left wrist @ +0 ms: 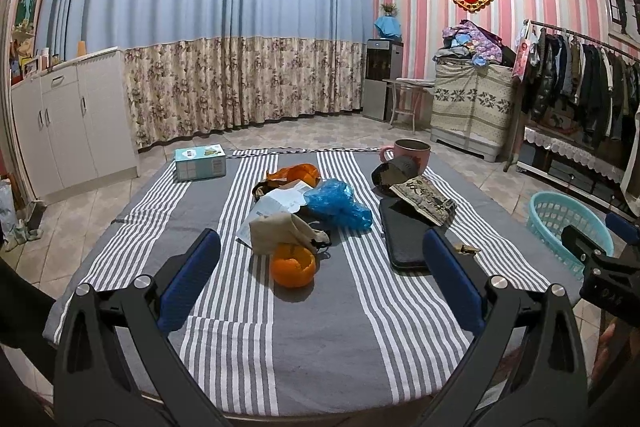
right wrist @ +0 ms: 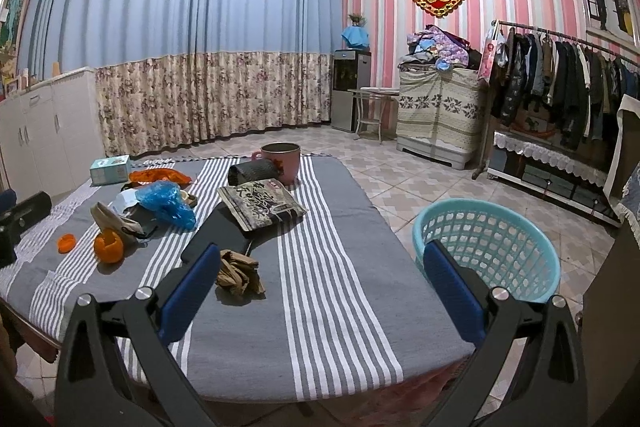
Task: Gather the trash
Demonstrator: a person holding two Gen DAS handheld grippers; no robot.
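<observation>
Two claws hover spread and empty above the striped worktop (left wrist: 320,339). The left claw (left wrist: 320,267) faces the orange peel cup (left wrist: 293,265), which lies at the near edge of a trash pile with the beige wrapper (left wrist: 280,229) and blue plastic bag (left wrist: 338,203). The right claw (right wrist: 320,279) hangs near the crumpled brown wrapper (right wrist: 238,273), with the teal basket (right wrist: 486,251) on the floor just beside the worktop. Best to take the loose nearest pieces first, pinch the peel by its rim, and leave the black case (left wrist: 404,239) alone.
</observation>
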